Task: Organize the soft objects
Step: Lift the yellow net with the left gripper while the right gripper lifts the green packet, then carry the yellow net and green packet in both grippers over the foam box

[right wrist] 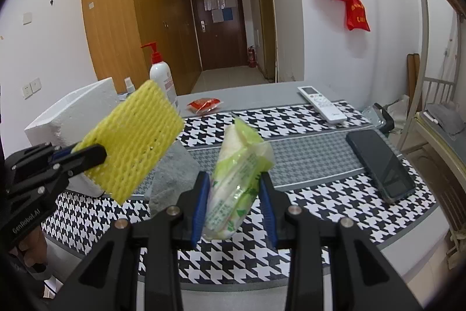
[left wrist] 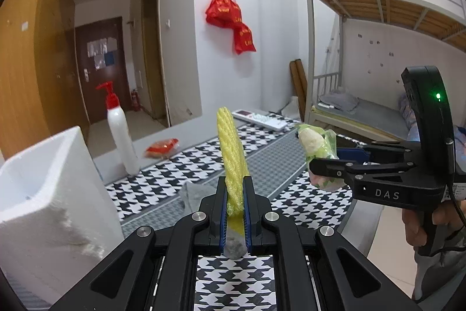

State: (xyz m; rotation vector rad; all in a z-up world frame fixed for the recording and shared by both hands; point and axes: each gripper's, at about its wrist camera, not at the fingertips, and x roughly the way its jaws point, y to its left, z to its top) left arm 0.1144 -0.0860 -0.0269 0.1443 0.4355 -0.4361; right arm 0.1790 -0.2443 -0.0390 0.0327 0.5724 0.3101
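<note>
My left gripper [left wrist: 235,194] has its fingers pressed tight on a yellow foam net [left wrist: 231,142]. The net sticks up out of the fingers, off the table. From my other camera it looks like a flat yellow pad with holes [right wrist: 131,142].

My right gripper [right wrist: 234,194] pinches a soft pack in green and clear wrap [right wrist: 236,179]. The blue pads [right wrist: 201,203] press on both sides of it. The pack is tilted and held up above the table too. My left camera sees it just beside the net [left wrist: 316,147].

Under both grippers is a black and white mat [right wrist: 305,194] on a grey table [right wrist: 247,91]. A grey cloth [right wrist: 171,174] lies on the mat near my fingers. A white foam box [left wrist: 43,188] stands to the left. Behind it is a white pump bottle [left wrist: 121,133] with a red top. A small red packet [right wrist: 204,104] lies near the bottle. A white remote [right wrist: 321,104] and a dark phone [right wrist: 381,162] lie on the right side, apart from each other.
</note>
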